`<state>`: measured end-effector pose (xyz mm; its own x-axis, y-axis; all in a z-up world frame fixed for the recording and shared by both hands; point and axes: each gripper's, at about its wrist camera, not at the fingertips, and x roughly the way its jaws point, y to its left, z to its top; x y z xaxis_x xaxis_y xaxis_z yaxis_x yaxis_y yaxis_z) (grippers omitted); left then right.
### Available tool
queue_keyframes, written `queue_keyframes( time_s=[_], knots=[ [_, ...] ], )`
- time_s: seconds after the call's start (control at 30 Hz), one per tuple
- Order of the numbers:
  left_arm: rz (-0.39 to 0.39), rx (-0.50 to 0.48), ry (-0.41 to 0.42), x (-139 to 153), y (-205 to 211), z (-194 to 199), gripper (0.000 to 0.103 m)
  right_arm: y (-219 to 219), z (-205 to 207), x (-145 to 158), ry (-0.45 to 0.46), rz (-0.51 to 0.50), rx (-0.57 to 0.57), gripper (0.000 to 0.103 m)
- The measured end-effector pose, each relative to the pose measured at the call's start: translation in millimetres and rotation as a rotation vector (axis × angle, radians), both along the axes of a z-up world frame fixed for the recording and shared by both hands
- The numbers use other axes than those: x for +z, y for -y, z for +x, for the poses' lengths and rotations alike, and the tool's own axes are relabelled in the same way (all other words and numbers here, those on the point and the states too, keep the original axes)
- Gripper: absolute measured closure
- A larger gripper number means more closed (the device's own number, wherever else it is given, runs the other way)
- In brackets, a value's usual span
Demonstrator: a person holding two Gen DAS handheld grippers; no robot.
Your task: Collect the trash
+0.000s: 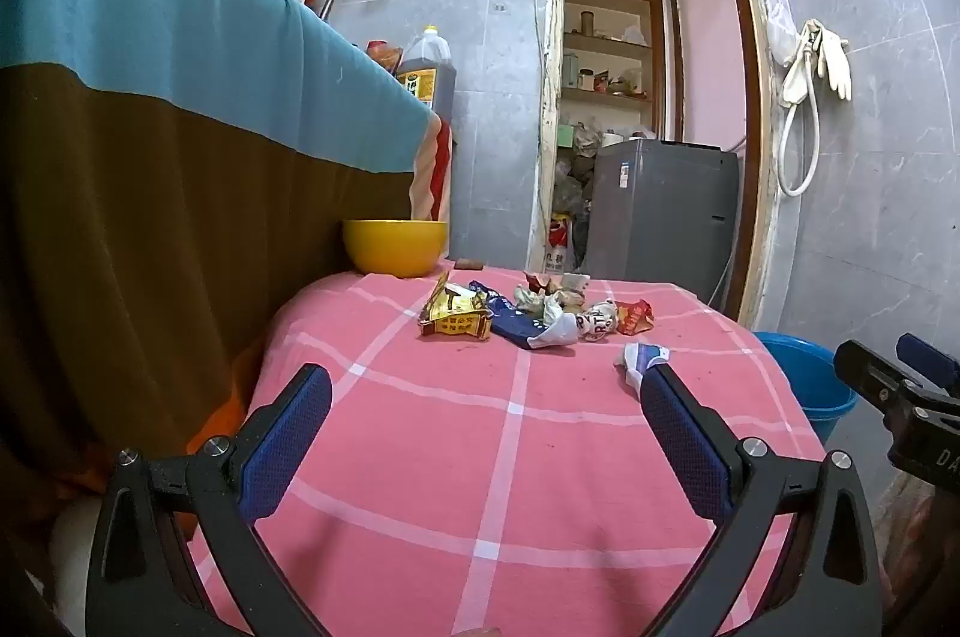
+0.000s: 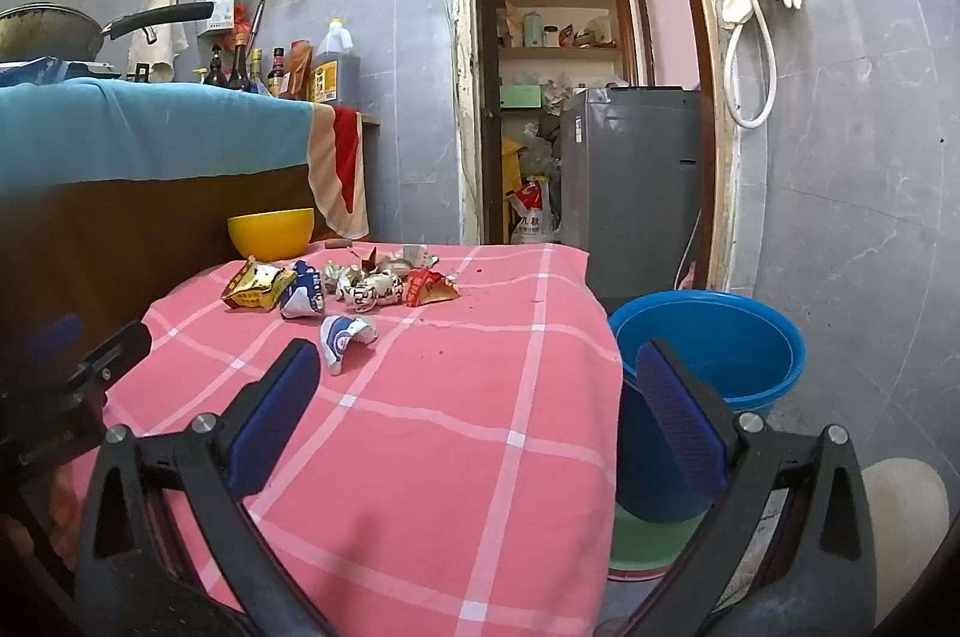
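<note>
Several crumpled wrappers lie in a heap (image 1: 534,313) at the far side of a table with a pink checked cloth (image 1: 480,457); the heap also shows in the right wrist view (image 2: 360,286). One blue-and-white wrapper (image 1: 642,358) lies apart, nearer; it also shows in the right wrist view (image 2: 345,334). A blue bucket (image 2: 714,355) stands on the floor right of the table. My left gripper (image 1: 486,385) is open and empty above the cloth. My right gripper (image 2: 477,367) is open and empty near the table's right edge.
A yellow bowl (image 1: 396,247) stands at the table's far left, against a counter draped in blue and brown cloth (image 1: 150,97). A grey washing machine (image 2: 630,169) stands in the doorway behind. A green basin (image 2: 648,547) lies under the bucket.
</note>
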<state>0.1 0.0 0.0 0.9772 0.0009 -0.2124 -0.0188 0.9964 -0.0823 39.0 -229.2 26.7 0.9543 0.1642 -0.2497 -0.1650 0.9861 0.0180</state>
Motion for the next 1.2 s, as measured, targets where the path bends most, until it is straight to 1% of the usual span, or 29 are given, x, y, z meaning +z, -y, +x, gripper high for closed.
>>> queue_keyframes(
  time_s=[0.13, 0.27, 0.3, 0.47, 0.5, 1.2],
  knots=[
    [-0.007, -0.003, 0.003, 0.1, -0.7, 1.8, 0.002, 0.0, -1.1, -0.5, 0.007, 0.001, -0.004, 0.000],
    [-0.013, -0.008, -0.001, 1.7, -1.3, 4.0, 0.002, -1.0, 2.5, -1.6, -0.010, -0.003, 0.002, 0.000],
    [-0.014, -0.007, 0.001, 6.0, -1.9, -4.9, 0.002, -1.1, 2.7, -2.0, -0.012, -0.003, 0.003, 0.000],
    [-0.006, -0.007, 0.001, 10.1, 0.0, -3.6, 0.002, 1.2, 0.8, -1.7, -0.011, 0.001, 0.002, 0.000],
    [-0.011, -0.008, 0.007, 6.1, -0.9, -6.8, 0.002, 1.4, 0.5, -2.0, -0.011, 0.000, 0.002, 0.000],
    [-0.008, -0.007, 0.012, 5.8, -2.1, -7.7, 0.002, -4.2, 4.2, -3.2, -0.008, -0.001, 0.009, 0.000]
  ],
)
